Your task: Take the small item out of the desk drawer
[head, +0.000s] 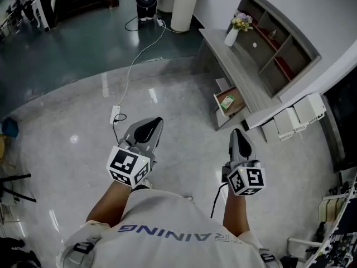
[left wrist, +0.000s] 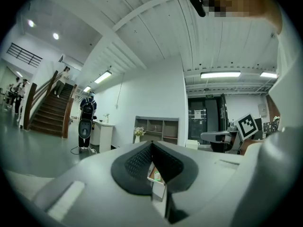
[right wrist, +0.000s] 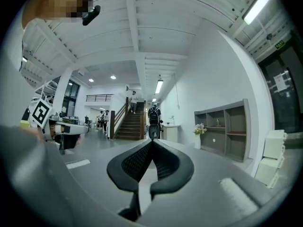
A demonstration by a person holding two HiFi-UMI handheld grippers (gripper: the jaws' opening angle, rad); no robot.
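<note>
Both my left gripper [head: 157, 123] and right gripper [head: 237, 134] are closed and empty, low in the frame. Right of centre, the grey table's [head: 237, 74] open drawer [head: 218, 108] holds a small flat green-and-white item [head: 227, 101]. It looks light and stiff, so I'd pinch its side edges.

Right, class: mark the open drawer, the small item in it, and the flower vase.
open drawer [head: 239, 100], head view, bare wooden floor inside.
small item [head: 226, 101], head view, its green-and-white top.
flower vase [head: 231, 37], head view, its white body.
</note>
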